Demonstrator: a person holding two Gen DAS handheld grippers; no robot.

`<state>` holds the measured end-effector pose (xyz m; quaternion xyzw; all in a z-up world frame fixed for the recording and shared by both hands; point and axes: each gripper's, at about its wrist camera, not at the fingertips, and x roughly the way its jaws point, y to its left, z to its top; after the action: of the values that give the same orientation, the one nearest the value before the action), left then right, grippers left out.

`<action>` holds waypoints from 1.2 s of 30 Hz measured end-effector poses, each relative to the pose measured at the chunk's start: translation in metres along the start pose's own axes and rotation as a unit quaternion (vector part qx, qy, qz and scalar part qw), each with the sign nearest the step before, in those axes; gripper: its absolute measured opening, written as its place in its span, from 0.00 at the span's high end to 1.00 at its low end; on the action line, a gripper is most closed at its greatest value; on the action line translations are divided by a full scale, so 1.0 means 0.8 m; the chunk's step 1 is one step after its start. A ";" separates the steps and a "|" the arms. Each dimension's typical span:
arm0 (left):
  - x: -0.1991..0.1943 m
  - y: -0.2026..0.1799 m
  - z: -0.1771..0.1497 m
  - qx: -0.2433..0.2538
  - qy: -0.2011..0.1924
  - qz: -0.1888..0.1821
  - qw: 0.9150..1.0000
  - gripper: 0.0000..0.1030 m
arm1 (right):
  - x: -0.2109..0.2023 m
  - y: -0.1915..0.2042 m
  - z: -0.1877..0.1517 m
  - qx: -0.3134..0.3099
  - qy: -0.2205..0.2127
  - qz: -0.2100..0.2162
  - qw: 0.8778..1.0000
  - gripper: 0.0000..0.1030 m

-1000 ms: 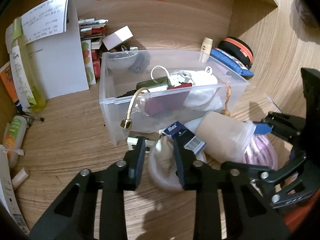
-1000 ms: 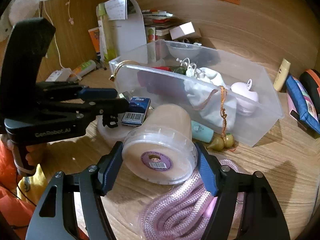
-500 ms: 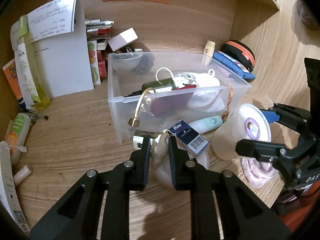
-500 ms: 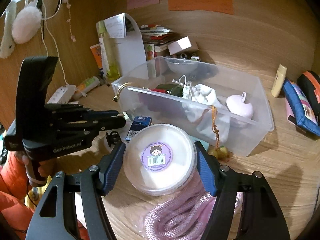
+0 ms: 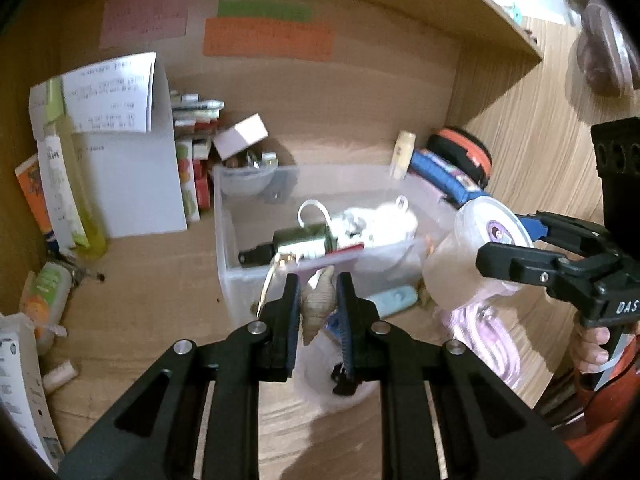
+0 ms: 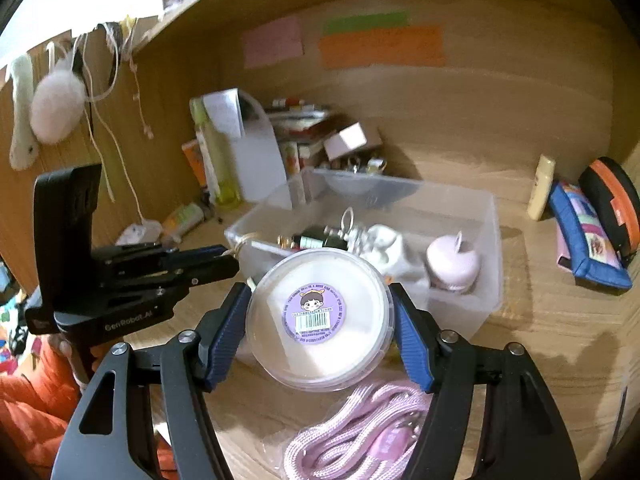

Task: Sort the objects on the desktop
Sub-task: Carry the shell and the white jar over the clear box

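Both grippers have come up off the table since a second ago. Left gripper fingers nearly closed, pinching a ribbed beige seashell, held above the table in front of the clear bin. Right gripper fingers about half open, clamped on a round lidded tub, held above the pink rope, near the bin's front wall.

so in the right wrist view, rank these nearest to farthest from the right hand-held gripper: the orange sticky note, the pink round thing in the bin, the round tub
1. Round tub: clamped between the fingers of the right hand-held gripper.
2. Pink round thing: just beyond, to the right, inside the clear bin.
3. Orange sticky note: high on the back wall, farthest.
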<state>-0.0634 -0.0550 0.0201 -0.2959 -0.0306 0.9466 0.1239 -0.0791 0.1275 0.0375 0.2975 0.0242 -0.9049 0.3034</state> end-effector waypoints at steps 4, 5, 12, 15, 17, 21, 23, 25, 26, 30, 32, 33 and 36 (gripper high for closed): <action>-0.006 0.000 0.013 -0.002 -0.017 -0.001 1.000 0.83 | -0.014 -0.008 0.013 -0.002 -0.022 -0.010 1.000 0.37; -0.007 0.001 0.016 -0.003 -0.021 -0.002 1.000 0.83 | -0.016 -0.011 0.017 -0.001 -0.027 -0.011 1.000 0.37; -0.007 0.006 0.049 -0.002 -0.042 -0.014 0.999 0.83 | -0.024 -0.033 0.041 0.003 -0.049 -0.029 0.998 0.37; -0.003 0.012 0.066 -0.003 -0.051 -0.009 0.999 0.83 | -0.018 -0.046 0.051 0.010 -0.053 -0.031 0.998 0.37; 0.001 0.016 0.073 -0.006 -0.053 -0.006 0.999 0.83 | -0.012 -0.055 0.059 0.017 -0.053 -0.031 0.998 0.37; 0.017 0.027 0.090 -0.011 -0.046 -0.009 0.999 0.83 | 0.002 -0.066 0.069 0.018 -0.049 -0.028 0.998 0.37; 0.028 0.025 0.099 -0.006 -0.040 -0.005 0.999 0.83 | 0.010 -0.069 0.076 0.014 -0.047 -0.026 0.998 0.37; 0.040 0.024 0.106 -0.001 -0.034 -0.001 0.999 0.83 | 0.020 -0.070 0.083 0.008 -0.044 -0.024 0.999 0.37; 0.046 0.024 0.108 0.000 -0.029 0.000 1.000 0.83 | 0.024 -0.071 0.085 0.005 -0.043 -0.023 0.999 0.37; 0.077 0.028 0.108 -0.007 -0.008 0.002 1.000 0.83 | 0.048 -0.075 0.085 -0.001 -0.030 -0.024 0.999 0.37; 0.095 0.032 0.105 -0.008 0.006 0.013 1.000 0.83 | 0.061 -0.080 0.083 0.008 -0.020 -0.019 1.000 0.37; 0.101 0.034 0.103 -0.009 0.013 0.014 1.000 0.83 | 0.069 -0.084 0.083 0.015 -0.013 -0.015 1.000 0.37; 0.120 0.042 0.093 -0.016 0.036 0.009 0.999 0.83 | 0.095 -0.086 0.077 0.020 0.014 0.003 1.000 0.37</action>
<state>-0.1887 -0.0618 0.0239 -0.3320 -0.0390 0.9359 0.1114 -0.1987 0.1296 0.0369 0.3159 0.0097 -0.9002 0.2995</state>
